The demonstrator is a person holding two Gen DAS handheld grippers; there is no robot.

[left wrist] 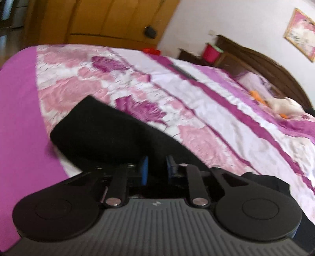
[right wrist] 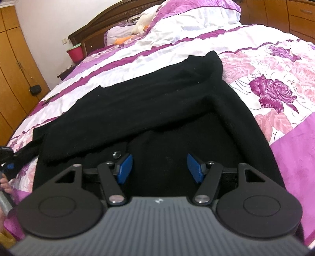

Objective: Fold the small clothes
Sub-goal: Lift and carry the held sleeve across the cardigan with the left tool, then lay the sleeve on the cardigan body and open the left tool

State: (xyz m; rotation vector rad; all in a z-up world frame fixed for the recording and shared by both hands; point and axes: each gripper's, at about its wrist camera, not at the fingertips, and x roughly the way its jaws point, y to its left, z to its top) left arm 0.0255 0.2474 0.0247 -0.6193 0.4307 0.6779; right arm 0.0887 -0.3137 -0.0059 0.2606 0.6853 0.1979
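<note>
A black knit garment [right wrist: 157, 98] lies spread on the bed, with one sleeve folded across its body. My right gripper [right wrist: 160, 167] hovers over the garment's near part, open, with nothing pinched between its blue pads [right wrist: 124, 167]. In the left wrist view the garment [left wrist: 108, 134] runs from the bedcover straight into my left gripper [left wrist: 157, 167]. That gripper's blue pads [left wrist: 144, 167] stand close together with black cloth pinched between them. In the right wrist view, the left gripper [right wrist: 7, 157] shows at the far left edge, at the garment's corner, with a hand below it.
The bed carries a pink and purple floral cover [left wrist: 196, 94]. At the head end are a dark wooden headboard [left wrist: 265, 65], a white and orange plush toy [left wrist: 281, 106] and a red bucket [left wrist: 211, 52]. A thin dark object [left wrist: 183, 71] lies on the cover. Wooden wardrobes [left wrist: 108, 17] stand behind.
</note>
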